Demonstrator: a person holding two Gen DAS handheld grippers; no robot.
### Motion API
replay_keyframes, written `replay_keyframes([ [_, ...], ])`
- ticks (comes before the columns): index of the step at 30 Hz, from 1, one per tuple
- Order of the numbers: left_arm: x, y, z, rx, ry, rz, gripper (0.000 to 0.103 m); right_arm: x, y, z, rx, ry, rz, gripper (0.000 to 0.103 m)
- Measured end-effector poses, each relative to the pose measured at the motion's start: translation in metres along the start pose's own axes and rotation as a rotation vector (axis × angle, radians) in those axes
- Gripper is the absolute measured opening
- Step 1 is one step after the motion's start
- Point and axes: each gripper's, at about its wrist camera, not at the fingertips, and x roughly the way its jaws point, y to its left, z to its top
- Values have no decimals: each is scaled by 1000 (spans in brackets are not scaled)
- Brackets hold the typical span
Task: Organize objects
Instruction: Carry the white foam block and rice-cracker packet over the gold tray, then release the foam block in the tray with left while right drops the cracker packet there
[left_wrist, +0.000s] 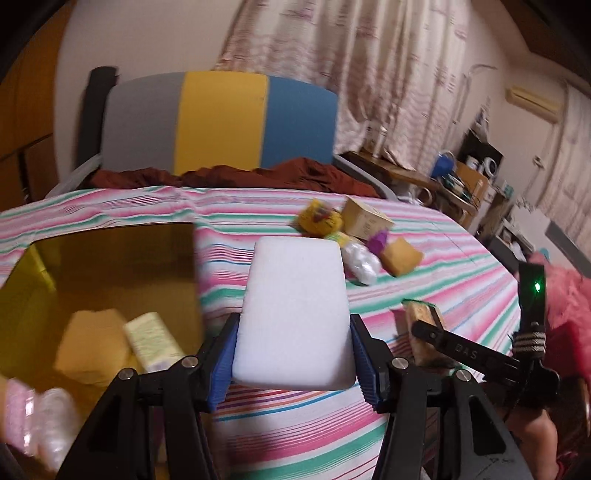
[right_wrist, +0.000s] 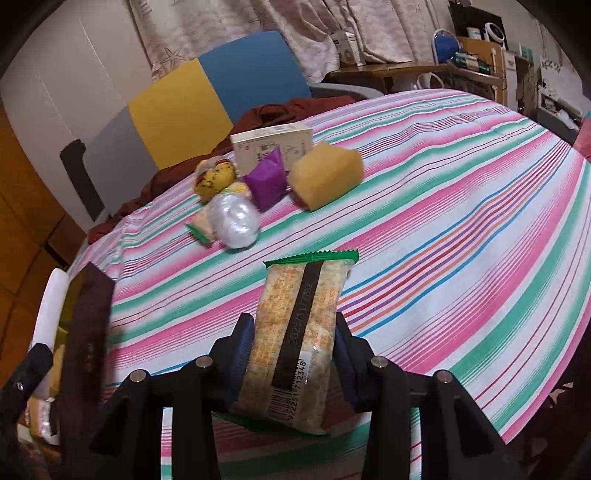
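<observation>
Box (left_wrist: 110, 280) contents blurred, near-left edge cut off; left gripper (left_wrist: 293, 354) clamped on sponge (left_wrist: 295, 314); right gripper (right_wrist: 291, 354) tilted down, pinching snack pack (right_wrist: 295, 332).

The left gripper (left_wrist: 293, 354) has a black angular frame with triangular cut-outs in its arms. Round silver screws sit at the linkage joints, two on each side. Its fingers (left_wrist: 223, 363) carry ribbed blue pads. The right gripper (right_wrist: 291, 356) is built the same: black frame, silver screws, ribbed blue pads that look darker here. Seen from the left wrist camera, the right gripper's finger bears pale letters reading "DAS". Above it stands a black block with a small green light, and a striped black-and-white cord is wound below it. A fluffy pink sleeve (left_wrist: 565, 295) shows behind it.
</observation>
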Motion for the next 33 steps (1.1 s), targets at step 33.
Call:
replay_keyframes([
  [33,-20,215,-2,-408,152,279,57,-49,173,-23,-285,25,351,42],
])
